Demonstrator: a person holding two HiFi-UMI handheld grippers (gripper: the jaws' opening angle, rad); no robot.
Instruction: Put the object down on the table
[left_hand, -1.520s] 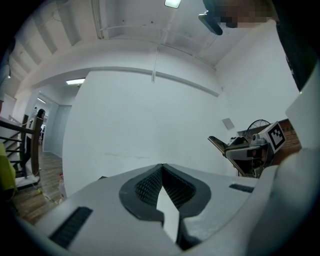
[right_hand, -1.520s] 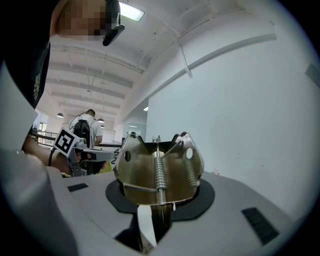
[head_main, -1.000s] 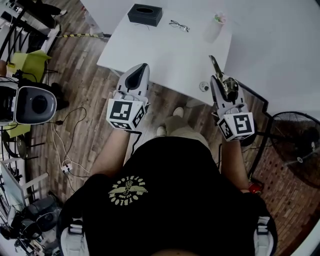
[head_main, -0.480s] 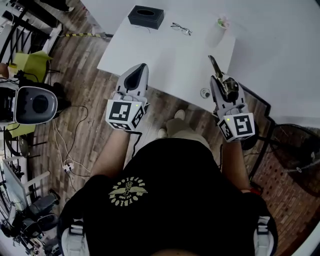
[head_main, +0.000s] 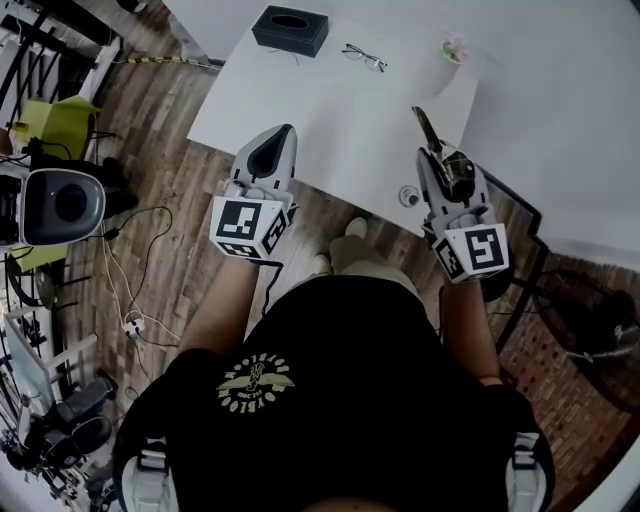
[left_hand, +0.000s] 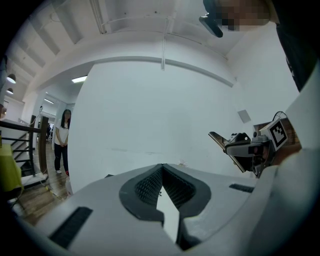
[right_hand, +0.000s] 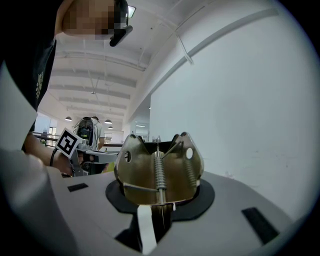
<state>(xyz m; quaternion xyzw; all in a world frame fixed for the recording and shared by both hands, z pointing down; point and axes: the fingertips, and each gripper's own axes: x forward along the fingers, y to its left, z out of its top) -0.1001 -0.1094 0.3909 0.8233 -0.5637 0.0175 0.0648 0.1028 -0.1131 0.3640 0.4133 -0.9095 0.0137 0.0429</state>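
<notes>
– Fingers on the right gripper (right_hand: 158, 202), what've they got?
– They're clamped narrow on the base of a spring clamp (right_hand: 159, 167). It's brass-coloured sheet metal, two curved plates w/ scalloped top edges and a hole in each. One coil spring runs down the middle, w/ a 2nd to its right. Finish looks dull.
– Where's it sit?
– Up in the jaws, not set down. In head view it's over the near right edge of the white table (head_main: 330, 120), w/ one long lever sticking out past the fingertips.
– Left gripper (left_hand: 161, 174)?
– Pads meet at the tips, nothing btw them. In head view it's beside the right one, over the table's near left edge.
– Further out?
– Black tissue box (head_main: 289, 28) at the far edge and glasses (head_main: 363, 57) to its right. Clear cup (head_main: 455, 50) w/ sth pink sits at the far right corner. All are well apart from both grippers.
– Vs a sec ago?
– Grip's the same, and so is the clamp's pose in the jaws. Table edge now reaches further under both grippers, so both have come fwd over it. Box has slid up to the frame's top. Fan (head_main: 600, 335) at right is lower and blurred.
</notes>
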